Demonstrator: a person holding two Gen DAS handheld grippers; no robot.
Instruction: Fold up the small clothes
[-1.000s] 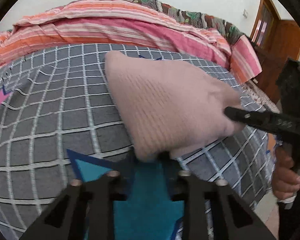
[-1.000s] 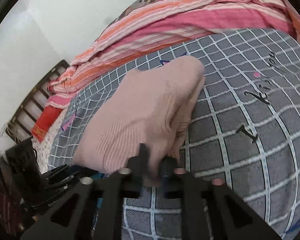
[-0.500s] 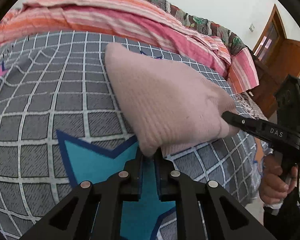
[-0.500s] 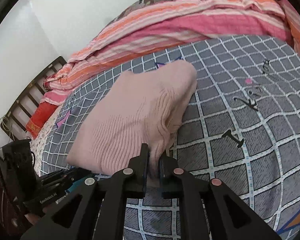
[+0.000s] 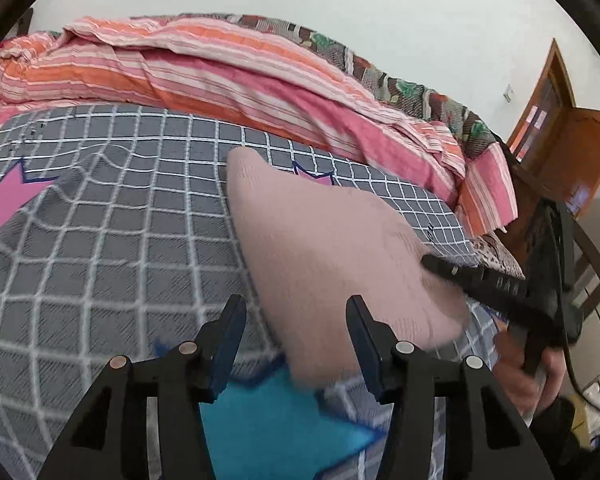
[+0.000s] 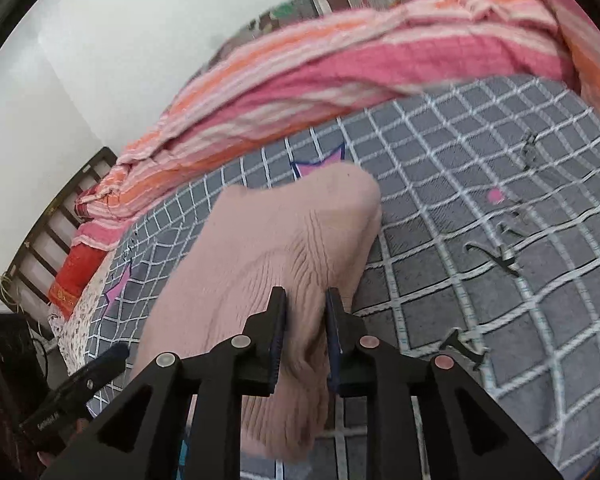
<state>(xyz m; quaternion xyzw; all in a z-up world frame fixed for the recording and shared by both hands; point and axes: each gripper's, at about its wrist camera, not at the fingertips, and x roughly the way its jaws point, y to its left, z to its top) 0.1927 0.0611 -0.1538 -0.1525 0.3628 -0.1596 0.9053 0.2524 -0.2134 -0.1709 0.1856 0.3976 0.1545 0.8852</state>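
Observation:
A pink knitted garment (image 5: 320, 240) lies folded on the grey checked bed sheet (image 5: 120, 240). My left gripper (image 5: 295, 304) has its jaws opening wide on either side of the garment's near corner, with the pads off the fabric. In the right wrist view the garment (image 6: 268, 240) runs away from my right gripper (image 6: 305, 294). Its jaws are opening too, with a ridge of wrinkled knit lying loose between them. The right gripper (image 5: 432, 264) also shows at the garment's right edge in the left wrist view, a person's hand (image 5: 516, 384) holding it.
A pink and orange striped quilt (image 5: 220, 64) is heaped along the far side of the bed, against the white wall. A wooden door (image 5: 560, 120) stands at the right. A slatted bed end (image 6: 52, 220) shows at the left, and the left gripper (image 6: 112, 354) below it.
Both grippers were shut on the garment's near corners. The left jaws have now spread wide and lifted a little. The right jaws have parted slightly, and the garment has settled on the sheet.

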